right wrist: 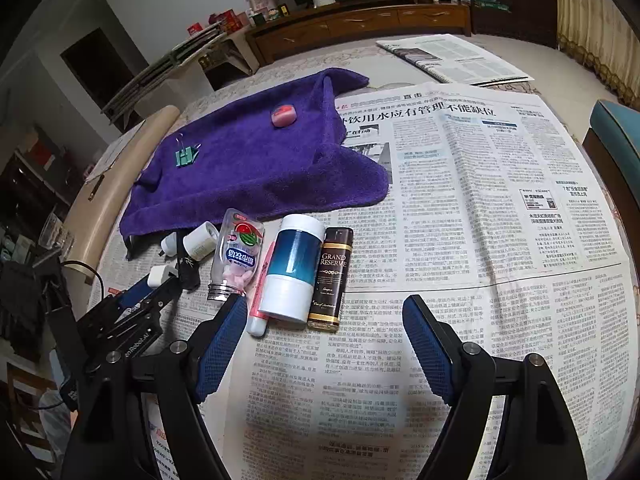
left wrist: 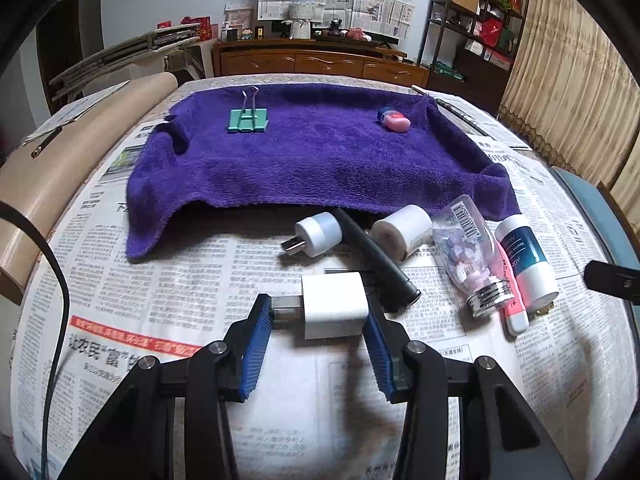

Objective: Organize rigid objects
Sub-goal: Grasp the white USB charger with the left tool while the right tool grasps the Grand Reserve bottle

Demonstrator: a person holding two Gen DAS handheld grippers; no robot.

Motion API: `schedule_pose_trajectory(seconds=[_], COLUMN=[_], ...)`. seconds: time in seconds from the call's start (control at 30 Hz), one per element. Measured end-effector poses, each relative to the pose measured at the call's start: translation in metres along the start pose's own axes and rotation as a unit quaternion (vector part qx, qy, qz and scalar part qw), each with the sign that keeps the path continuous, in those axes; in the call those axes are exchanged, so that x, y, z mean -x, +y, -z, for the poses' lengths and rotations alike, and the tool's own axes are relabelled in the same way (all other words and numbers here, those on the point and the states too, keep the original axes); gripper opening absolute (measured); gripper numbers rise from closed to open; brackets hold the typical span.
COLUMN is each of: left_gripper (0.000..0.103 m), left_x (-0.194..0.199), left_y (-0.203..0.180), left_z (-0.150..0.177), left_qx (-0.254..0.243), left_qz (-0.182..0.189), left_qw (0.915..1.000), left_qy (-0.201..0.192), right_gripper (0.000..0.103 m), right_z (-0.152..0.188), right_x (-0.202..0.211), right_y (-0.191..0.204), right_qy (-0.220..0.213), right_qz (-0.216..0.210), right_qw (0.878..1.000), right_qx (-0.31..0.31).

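Nearest the lens, at six o'clock, the left hand-held gripper [left wrist: 320,316] pinches a white charger cube [left wrist: 334,304] on the newspaper-covered desk [left wrist: 160,280]; the right hand-held gripper [right wrist: 324,320] gapes wide, holding nothing. Beyond, toward two o'clock, lie a candy bottle [left wrist: 470,256] and blue-white tube [left wrist: 526,256]. Farthest, at twelve, a purple towel [left wrist: 312,160] carries a green binder clip [left wrist: 247,119].

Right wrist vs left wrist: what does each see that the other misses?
Right wrist only: the brown Grand Reserve bottle and the open right gripper over bare newspaper. Left wrist only: a close look at the left gripper with both pads against the white charger cube and its plug. Both: purple towel with green binder clip and pink eraser, clear pill bottle, blue-and-white bottle.
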State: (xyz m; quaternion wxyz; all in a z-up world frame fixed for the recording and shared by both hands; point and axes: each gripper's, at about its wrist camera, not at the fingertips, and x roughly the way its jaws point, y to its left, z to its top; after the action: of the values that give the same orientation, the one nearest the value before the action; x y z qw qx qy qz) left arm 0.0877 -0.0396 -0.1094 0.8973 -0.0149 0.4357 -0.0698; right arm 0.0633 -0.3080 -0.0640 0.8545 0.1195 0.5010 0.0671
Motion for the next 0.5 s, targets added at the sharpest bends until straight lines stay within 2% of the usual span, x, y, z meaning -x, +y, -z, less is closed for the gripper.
schedule_pose_trajectory(seconds=[0.1,0.23,0.33,0.43,0.5], left_gripper=[0.043,0.043,0.043,0.043,0.043], left_x=[0.007,0.013,0.016,0.016,0.015], left_y=[0.005,0.015,0.018,0.021,0.022], left_z=[0.000,0.001,0.003,0.003,0.003], left_qx=[-0.003,0.006,0.009,0.014,0.015], left_qz=[-0.005,0.005,0.009,0.016,0.019], left_qw=[1.0000,1.0000,0.9999,0.9998,0.9997], left_qy=[-0.006,-0.003,-0.002,0.001,0.002], right_gripper=[0.080,0.079,0.079,0.079,0.079], right_z=[0.001,0.000,-0.003,-0.006,-0.008], right_x=[-0.006,-0.017,-0.020,-0.022,-0.030], right_y=[0.003,0.005,0.001,-0.005,-0.008], right_qy=[0.001,-0.003,-0.011,-0.013,-0.006], right_qz=[0.008,0.044,0.050,0.081,0.087], right_qw=[1.000,0.999,0.999,0.997,0.996], right_qx=[0.007,0.023,0.008,0.006,0.002])
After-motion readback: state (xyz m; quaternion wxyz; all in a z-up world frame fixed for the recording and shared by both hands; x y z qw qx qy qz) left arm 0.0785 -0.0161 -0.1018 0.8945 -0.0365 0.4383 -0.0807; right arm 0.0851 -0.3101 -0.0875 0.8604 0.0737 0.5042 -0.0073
